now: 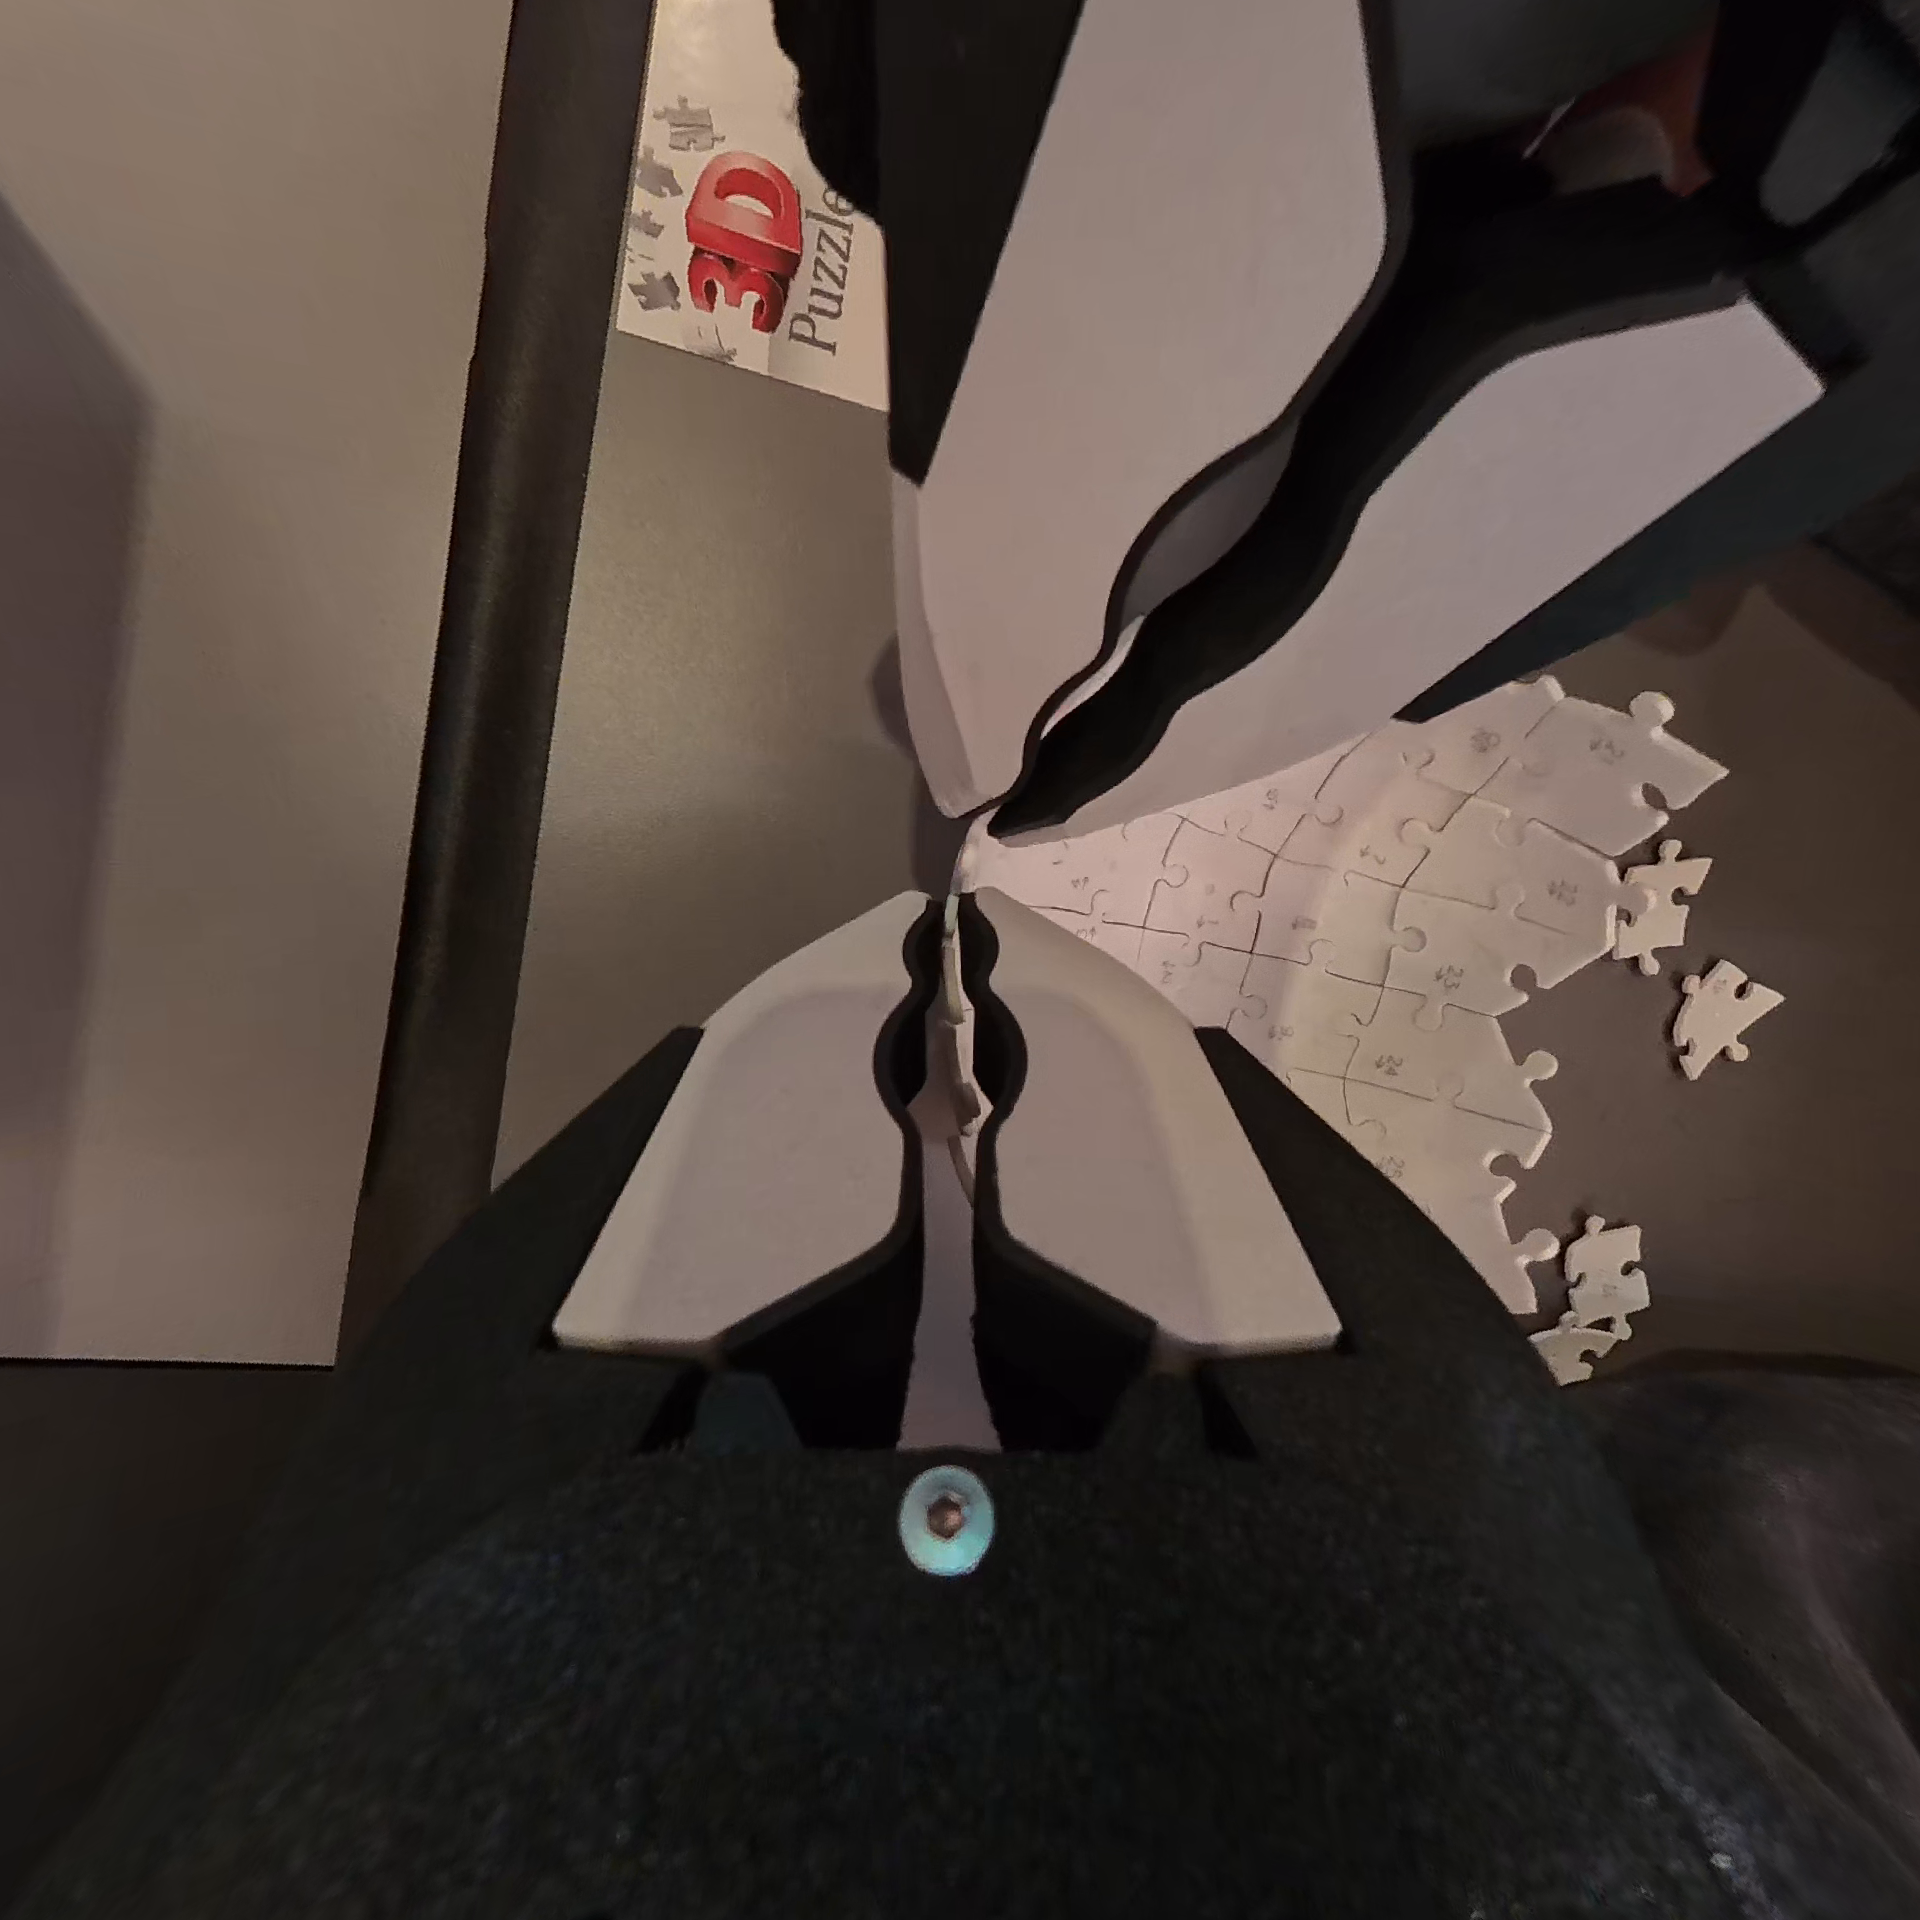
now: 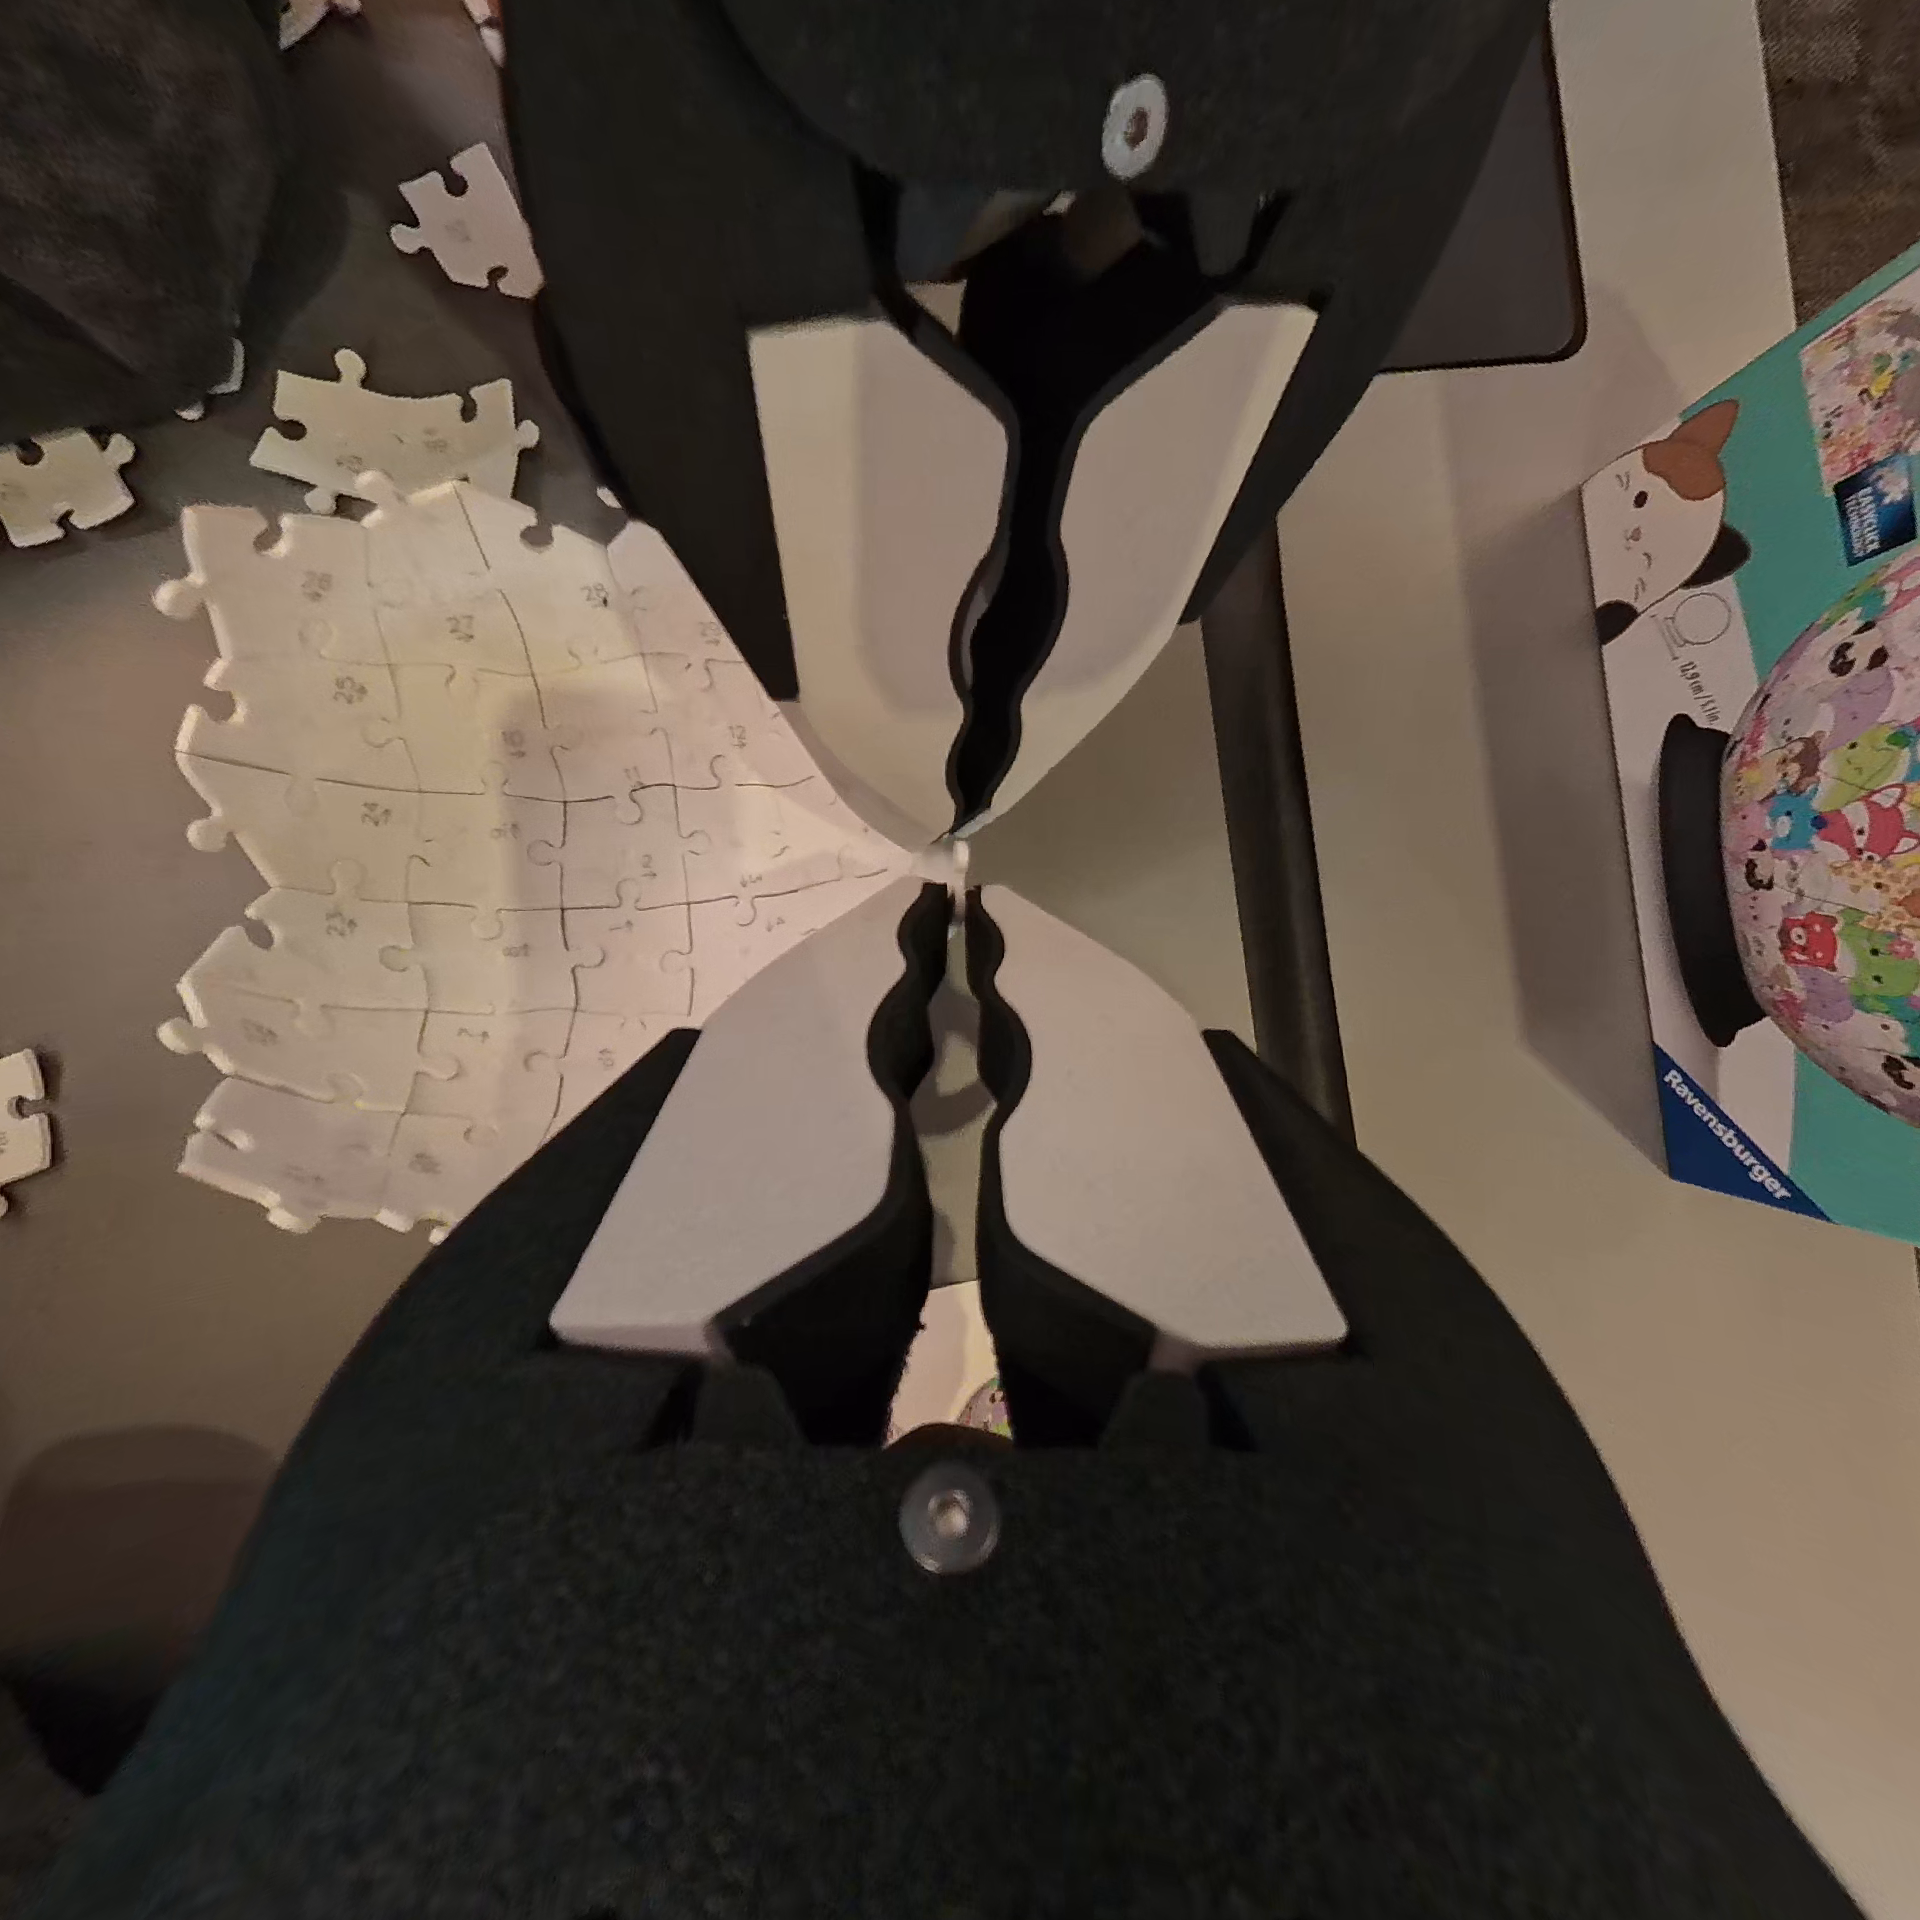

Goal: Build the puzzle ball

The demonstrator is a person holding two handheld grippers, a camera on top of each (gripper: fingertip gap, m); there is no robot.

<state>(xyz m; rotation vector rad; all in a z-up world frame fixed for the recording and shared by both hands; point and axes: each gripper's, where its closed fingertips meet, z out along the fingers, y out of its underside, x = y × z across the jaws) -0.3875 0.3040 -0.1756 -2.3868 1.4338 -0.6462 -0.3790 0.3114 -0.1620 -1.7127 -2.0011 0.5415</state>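
Both grippers meet tip to tip. The left gripper [image 1: 954, 925] and right gripper [image 2: 954, 902] each pinch the white puzzle sheet [image 2: 447, 831], which has small numbers. The printed puzzle box [image 2: 1766, 790] sits at right.

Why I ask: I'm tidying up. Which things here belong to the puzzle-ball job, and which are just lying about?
Job in hand: assembled section; loose pieces; left tongs and right tongs, both shut on the section's edge.
Lying about: puzzle box; dark bar.
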